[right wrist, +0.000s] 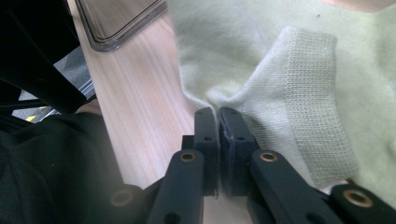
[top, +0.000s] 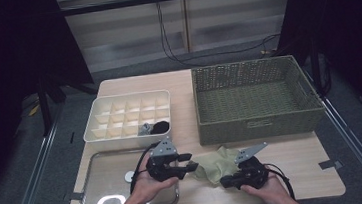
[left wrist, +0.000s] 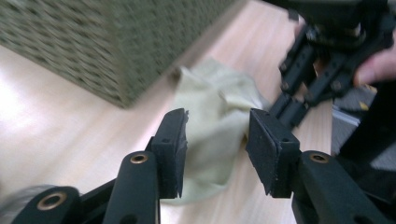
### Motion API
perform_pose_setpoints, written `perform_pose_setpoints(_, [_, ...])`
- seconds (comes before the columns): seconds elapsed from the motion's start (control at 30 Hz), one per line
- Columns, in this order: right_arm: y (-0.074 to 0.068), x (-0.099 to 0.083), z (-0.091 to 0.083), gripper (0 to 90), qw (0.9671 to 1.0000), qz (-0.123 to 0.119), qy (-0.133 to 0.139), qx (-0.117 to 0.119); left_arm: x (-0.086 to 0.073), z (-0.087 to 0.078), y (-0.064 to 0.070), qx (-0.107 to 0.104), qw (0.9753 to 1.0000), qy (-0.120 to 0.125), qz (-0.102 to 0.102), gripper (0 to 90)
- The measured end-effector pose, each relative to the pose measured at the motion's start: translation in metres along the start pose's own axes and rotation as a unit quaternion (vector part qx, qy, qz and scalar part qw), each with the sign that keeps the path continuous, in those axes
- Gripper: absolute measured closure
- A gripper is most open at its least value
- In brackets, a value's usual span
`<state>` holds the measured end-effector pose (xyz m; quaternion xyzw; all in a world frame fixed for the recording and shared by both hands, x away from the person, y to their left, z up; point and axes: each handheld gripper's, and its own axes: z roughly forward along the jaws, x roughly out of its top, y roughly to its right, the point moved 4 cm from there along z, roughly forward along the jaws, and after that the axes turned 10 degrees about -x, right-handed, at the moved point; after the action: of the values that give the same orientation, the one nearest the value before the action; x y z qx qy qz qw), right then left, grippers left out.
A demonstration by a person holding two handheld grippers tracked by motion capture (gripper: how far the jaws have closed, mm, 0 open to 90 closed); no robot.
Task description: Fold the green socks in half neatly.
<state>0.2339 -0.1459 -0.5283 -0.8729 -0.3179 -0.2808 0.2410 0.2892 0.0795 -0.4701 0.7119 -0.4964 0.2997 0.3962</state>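
**Pinching a pale green sock at the table's front edge**

Lying crumpled on the wooden table (top: pixel 294 151), the pale green sock (top: pixel 216 163) sits just in front of the woven basket (top: pixel 254 97), between the two hands. The right gripper (top: pixel 232 179) has its jaws pressed together on a fold of the fabric near the ribbed cuff; in the right gripper view the two black pads meet on the cloth edge. The left gripper (top: pixel 191 162) points at the sock's other side with its jaws standing apart; in the left gripper view the sock (left wrist: pixel 215 135) lies beyond and between the spread pads, and whether they touch it cannot be told.

A metal tray (top: pixel 104 182) lies under the left hand (top: pixel 149 185), with a small white round thing on it. Behind the tray stands a white divided organizer (top: pixel 127 114), with dark and grey items in two front cells. The basket bears a small label on its front wall, too blurred to read.
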Motion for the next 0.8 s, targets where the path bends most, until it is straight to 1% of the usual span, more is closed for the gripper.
perform_pose_setpoints(0.03, [0.000, 0.000, 0.000, 84.4, 1.0000, 0.000, 0.000, 0.000, 0.003, -0.003, -0.001, -0.001, 0.9999, 0.011, -0.003, 57.8])
perform_pose_setpoints(0.07, [0.000, -0.001, -0.002, 82.8, 1.0000, 0.002, 0.000, -0.001, 0.004, -0.003, -0.002, -0.002, 0.9999, 0.014, -0.006, 59.1])
perform_pose_setpoints(0.1, [-0.001, -0.001, -0.004, 79.8, 1.0000, 0.001, 0.004, -0.001, 0.005, -0.003, -0.003, 0.000, 0.9999, 0.014, -0.005, 65.8])
perform_pose_setpoints(0.13, [-0.001, -0.002, -0.005, 78.1, 1.0000, 0.002, 0.005, -0.001, 0.003, 0.000, -0.006, 0.001, 0.9999, 0.009, -0.012, 66.4])
perform_pose_setpoints(0.17, [-0.001, -0.001, -0.006, 77.4, 1.0000, 0.004, 0.008, 0.002, 0.003, 0.000, -0.006, 0.001, 0.9999, 0.009, -0.012, 67.0])
perform_pose_setpoints(0.2, [-0.001, 0.000, -0.008, 76.7, 0.9998, 0.006, 0.018, 0.009, -0.002, 0.006, -0.008, 0.001, 0.9999, -0.007, -0.015, 68.4])
perform_pose_setpoints(0.23, [-0.001, 0.001, -0.009, 75.9, 0.9996, 0.008, 0.024, 0.008, -0.003, 0.008, -0.008, -0.001, 0.9998, -0.012, -0.016, 69.0])
perform_pose_setpoints(0.27, [0.000, 0.001, -0.011, 75.6, 0.9995, 0.009, 0.028, 0.006, -0.003, 0.008, -0.008, -0.001, 0.9998, -0.012, -0.016, 69.0])
perform_pose_setpoints(0.3, [0.000, 0.001, -0.011, 75.6, 0.9995, 0.009, 0.028, 0.006, -0.005, 0.010, -0.008, -0.005, 0.9997, -0.017, -0.017, 69.0])
perform_pose_setpoints(0.33, [0.001, 0.002, -0.013, 75.0, 0.9994, 0.015, 0.032, 0.004, -0.006, 0.011, -0.008, -0.009, 0.9996, -0.020, -0.017, 69.3])
perform_pose_setpoints(0.37, [0.002, 0.003, -0.014, 74.6, 0.9991, 0.014, 0.039, 0.004, -0.008, 0.011, -0.007, -0.012, 0.9994, -0.026, -0.018, 69.3])
perform_pose_setpoints(0.4, [0.004, 0.003, -0.017, 74.4, 0.9988, 0.019, 0.046, -0.001, -0.009, 0.011, -0.006, -0.017, 0.9993, -0.030, -0.015, 69.3])
perform_pose_setpoints(0.43, [0.006, 0.003, -0.018, 74.4, 0.9986, 0.021, 0.049, -0.001, -0.011, 0.010, -0.006, -0.018, 0.9992, -0.032, -0.016, 69.1])
perform_pose_setpoints(0.47, [0.006, 0.003, -0.018, 74.4, 0.9986, 0.021, 0.049, -0.001, -0.013, 0.009, -0.005, -0.015, 0.9992, -0.033, -0.017, 69.1])
perform_pose_setpoints(0.5, [0.008, 0.004, -0.021, 74.6, 0.9981, 0.025, 0.055, -0.009, -0.015, 0.006, -0.005, -0.010, 0.9991, -0.035, -0.020, 67.4])
perform_pose_setpoints(0.57, [0.009, 0.005, -0.022, 74.6, 0.9980, 0.026, 0.057, -0.009, -0.016, 0.004, -0.004, -0.008, 0.9991, -0.036, -0.022, 66.4])
perform_pose_setpoints(0.6, [0.010, 0.006, -0.024, 74.6, 0.9976, 0.028, 0.063, -0.011, -0.016, 0.002, -0.004, -0.008, 0.9991, -0.035, -0.023, 65.3])
perform_pose_setpoints(0.67, [0.014, 0.007, -0.027, 74.4, 0.9969, 0.029, 0.071, -0.020, -0.019, -0.003, -0.003, -0.001, 0.9991, -0.035, -0.025, 63.7])
perform_pose_setpoints(0.7, [0.015, 0.007, -0.028, 74.3, 0.9968, 0.032, 0.068, -0.025, -0.019, -0.003, -0.003, -0.001, 0.9991, -0.035, -0.025, 63.1])
perform_pose_setpoints(0.73, [0.015, 0.007, -0.028, 74.3, 0.9968, 0.032, 0.068, -0.025, -0.022, -0.003, -0.002, 0.001, 0.9987, -0.041, -0.030, 63.1])
perform_pose_setpoints(0.77, [0.019, 0.005, -0.028, 74.3, 0.9972, 0.030, 0.060, -0.034, -0.026, -0.003, 0.001, -0.004, 0.9983, -0.050, -0.030, 62.6])
perform_pose_setpoints(0.8, [0.019, 0.005, -0.028, 74.3, 0.9972, 0.030, 0.060, -0.034, -0.029, -0.002, 0.002, -0.007, 0.9980, -0.054, -0.030, 62.6])
